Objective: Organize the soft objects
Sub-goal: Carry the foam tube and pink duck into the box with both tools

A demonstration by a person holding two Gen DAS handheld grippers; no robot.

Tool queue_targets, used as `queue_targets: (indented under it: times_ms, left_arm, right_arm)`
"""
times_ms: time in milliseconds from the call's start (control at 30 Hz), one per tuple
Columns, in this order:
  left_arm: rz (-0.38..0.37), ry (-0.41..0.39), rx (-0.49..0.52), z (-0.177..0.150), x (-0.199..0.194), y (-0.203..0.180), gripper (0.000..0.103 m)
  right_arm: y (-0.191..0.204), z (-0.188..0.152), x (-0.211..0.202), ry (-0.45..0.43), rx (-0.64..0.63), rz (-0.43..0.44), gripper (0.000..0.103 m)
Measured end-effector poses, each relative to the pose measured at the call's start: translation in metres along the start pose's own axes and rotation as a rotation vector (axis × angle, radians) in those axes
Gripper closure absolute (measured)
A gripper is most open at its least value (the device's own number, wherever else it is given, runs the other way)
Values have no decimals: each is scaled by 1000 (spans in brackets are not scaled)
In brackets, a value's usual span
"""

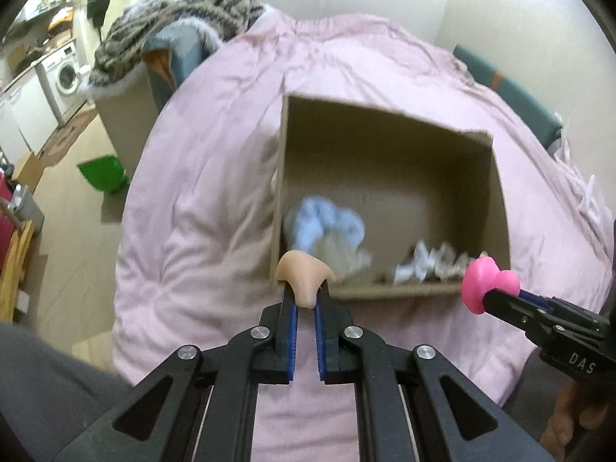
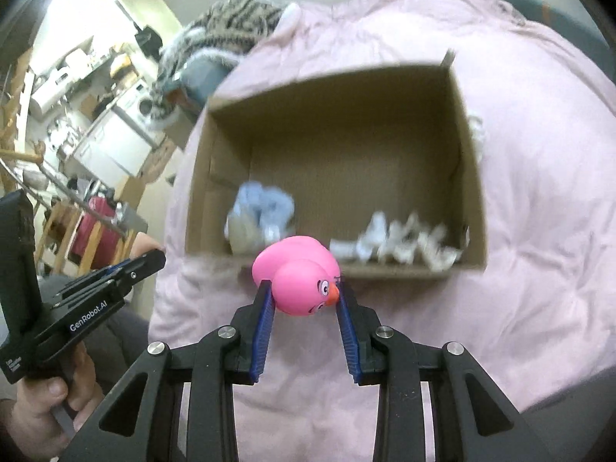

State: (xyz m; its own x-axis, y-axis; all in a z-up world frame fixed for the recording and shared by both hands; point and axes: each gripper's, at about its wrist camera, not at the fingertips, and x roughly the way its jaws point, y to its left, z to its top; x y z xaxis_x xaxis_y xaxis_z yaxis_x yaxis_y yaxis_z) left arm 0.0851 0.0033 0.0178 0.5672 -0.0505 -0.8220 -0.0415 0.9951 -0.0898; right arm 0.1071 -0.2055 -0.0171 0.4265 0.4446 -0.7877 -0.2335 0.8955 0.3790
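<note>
My left gripper (image 1: 306, 288) is shut on a beige rubber nose (image 1: 304, 275), held just before the near left corner of an open cardboard box (image 1: 500, 200). My right gripper (image 2: 304, 288) is shut on a pink rubber duck (image 2: 298, 275), held at the box's near rim (image 2: 473, 177). The duck also shows in the left wrist view (image 1: 486, 283). Inside the box lie a light blue fluffy cloth (image 1: 323, 223) and a white crumpled item (image 1: 431, 263). The box sits on a pink quilt (image 1: 215, 200).
A striped furry blanket (image 1: 181, 23) lies on a chair at the back left. A green dustpan (image 1: 104, 173) sits on the floor at the left. A washing machine (image 1: 61, 73) stands far left. A teal cushion (image 1: 512, 88) lies behind the quilt at the right.
</note>
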Motion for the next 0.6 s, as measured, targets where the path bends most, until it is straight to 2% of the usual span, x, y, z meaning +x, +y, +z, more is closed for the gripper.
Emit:
queue_targets:
  times_ms: [100,267,500,600]
  left_arm:
    - [-11,-33,33,18,3,-9,95]
    - [-18,-54,82,40,20,-23,95]
    - [-72,-44,102,39,59,-34,95]
    - [-59,-13,97,35,74,-34,95]
  right_arm:
    - [-7,14,-5,-50,-1,-28,69]
    - [-25,30,7,-71,38,-55,69]
    - [-44,28,37,-29,67,-109,69]
    - [-47,23,47,2,76,-115,69]
